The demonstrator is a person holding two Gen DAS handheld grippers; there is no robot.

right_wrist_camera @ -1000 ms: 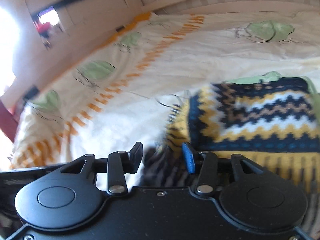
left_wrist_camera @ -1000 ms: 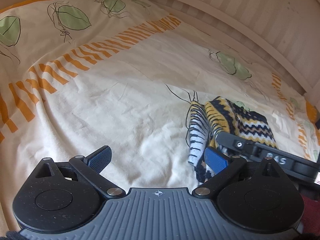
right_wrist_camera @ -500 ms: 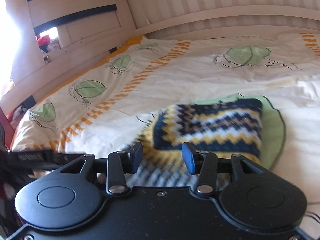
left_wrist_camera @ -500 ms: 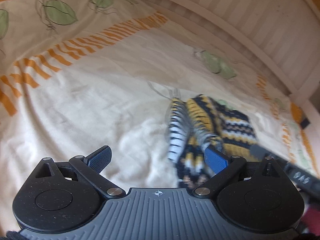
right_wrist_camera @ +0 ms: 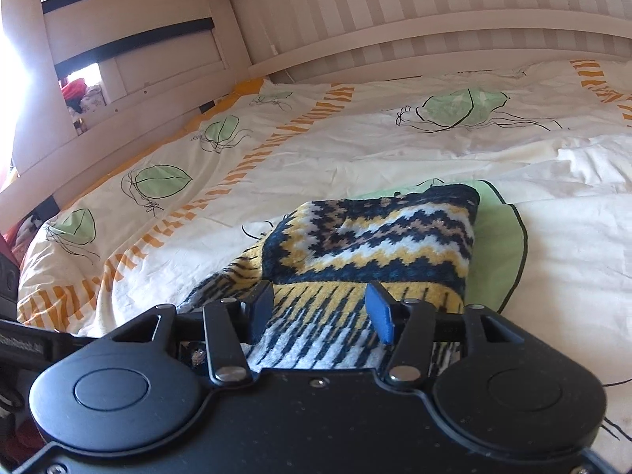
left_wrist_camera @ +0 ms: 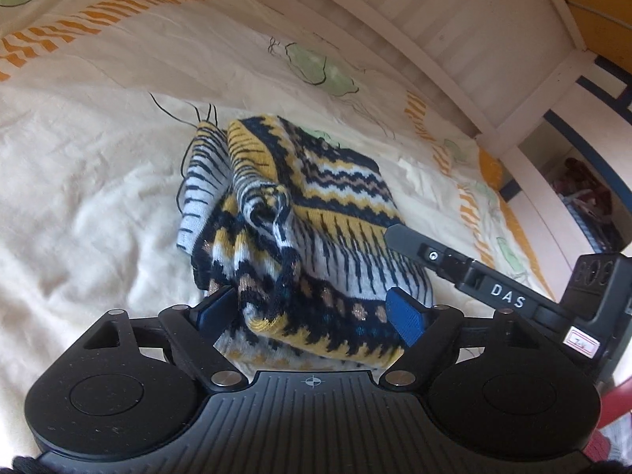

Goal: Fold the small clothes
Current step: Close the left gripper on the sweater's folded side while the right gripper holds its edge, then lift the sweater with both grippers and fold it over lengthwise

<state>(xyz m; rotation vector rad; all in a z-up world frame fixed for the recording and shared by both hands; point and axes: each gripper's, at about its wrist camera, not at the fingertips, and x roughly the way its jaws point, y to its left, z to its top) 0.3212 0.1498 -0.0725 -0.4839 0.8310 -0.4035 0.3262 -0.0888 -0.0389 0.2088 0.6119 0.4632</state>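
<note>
Cream bedsheet (left_wrist_camera: 79,205) with green leaf prints and orange stripes, white slatted bed frame (left_wrist_camera: 434,31) along the far side, so it's basically folding on a mattress.

From the left wrist camera: the knit sweater (left_wrist_camera: 316,213) (navy, yellow and white zigzag pattern, small, looks kid-sized) sits in a loose bundle right in front of the left gripper (left_wrist_camera: 312,314). Its blue pads are spread wide, with the near hem of the knit bulging between them, and I can't see them pinching anything. The right gripper (left_wrist_camera: 454,264) pokes in from the right, its finger lying against the right side of the pile.

From the right wrist camera: same sweater (right_wrist_camera: 375,237), here with a neat folded zigzag panel on top and the striped layer spilling out toward the near side. The right gripper (right_wrist_camera: 320,310) has its fingers apart too, hovering over or resting on that striped edge, hard to tell which.

My take on handling: chunky soft knit, light, floppy, not slippery, so it grips easily but stretches and sags if you only grab one layer. I'd pinch the near yellow hem through its full thickness, one tool per corner, and lift both together.
</note>
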